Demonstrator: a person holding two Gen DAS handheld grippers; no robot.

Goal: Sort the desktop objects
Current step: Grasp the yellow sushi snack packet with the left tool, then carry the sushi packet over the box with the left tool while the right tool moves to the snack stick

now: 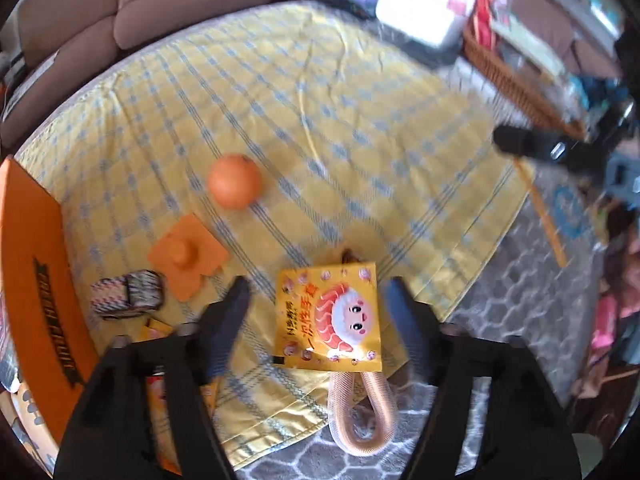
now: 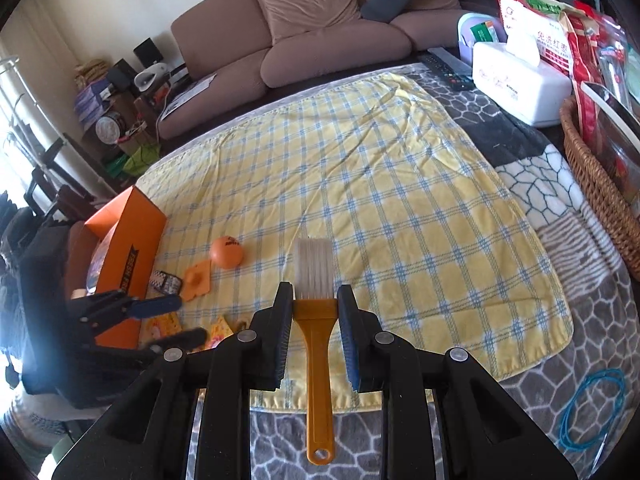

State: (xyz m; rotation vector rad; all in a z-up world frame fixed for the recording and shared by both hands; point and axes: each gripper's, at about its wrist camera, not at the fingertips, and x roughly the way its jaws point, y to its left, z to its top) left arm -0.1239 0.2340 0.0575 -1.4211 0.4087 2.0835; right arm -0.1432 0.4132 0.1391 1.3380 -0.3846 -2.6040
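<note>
In the left wrist view my left gripper point(image 1: 317, 284) stands open above the yellow checked cloth point(image 1: 320, 120). A yellow snack packet point(image 1: 328, 316) with a sushi cartoon lies between its fingers, and neither pad touches it. A pink coiled tube point(image 1: 360, 412) sticks out from under the packet. My right gripper point(image 2: 316, 304) is shut on an orange-handled brush point(image 2: 318, 360), with the pale bristles pointing forward past the pads. An orange ball point(image 1: 235, 180), a flat orange piece with a knob point(image 1: 186, 258) and a small patterned box point(image 1: 128, 292) lie on the cloth to the left.
An open orange carton point(image 2: 124, 248) stands at the cloth's left edge. At the right are a wicker basket point(image 2: 596, 184) full of packets, a white tissue box point(image 2: 516, 76) and a remote point(image 2: 448, 68). A blue cord point(image 2: 592, 412) lies on the grey blanket. A brown sofa point(image 2: 320, 40) is behind.
</note>
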